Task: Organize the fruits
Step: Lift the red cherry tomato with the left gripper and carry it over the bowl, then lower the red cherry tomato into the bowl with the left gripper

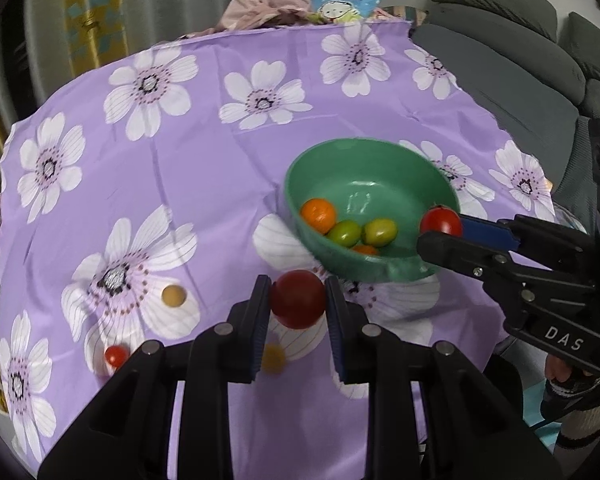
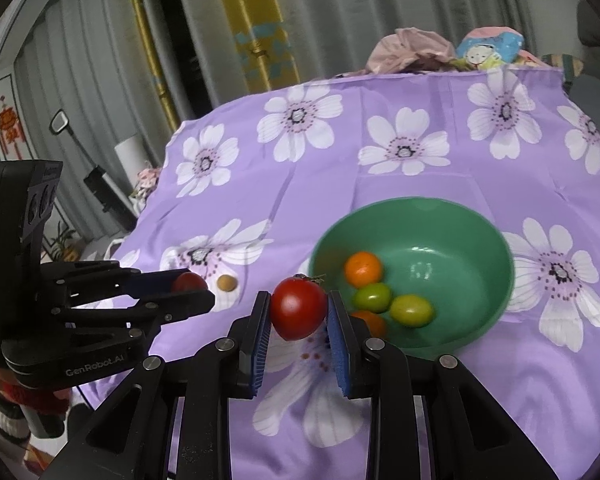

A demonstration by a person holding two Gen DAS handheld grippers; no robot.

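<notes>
My left gripper (image 1: 298,300) is shut on a dark red tomato (image 1: 297,299), held above the cloth just short of the green bowl (image 1: 320,160). My right gripper (image 2: 299,308) is shut on a brighter red tomato (image 2: 299,308) with a small stem, near the bowl's (image 2: 500,248) left rim. In the left wrist view the right gripper (image 1: 440,226) holds its tomato (image 1: 440,222) over the bowl's right rim. Inside the bowl lie an orange fruit (image 1: 318,215), two green tomatoes (image 1: 344,233) and another orange one, partly hidden. The left gripper (image 2: 190,286) shows at the left of the right wrist view.
On the purple flowered cloth (image 1: 220,184) lie a tan round fruit (image 1: 173,295), a small red tomato (image 1: 116,355) and a yellow fruit (image 1: 273,358). A grey sofa (image 1: 520,60) stands to the right, crumpled clothes (image 1: 268,4) at the far edge, curtains behind.
</notes>
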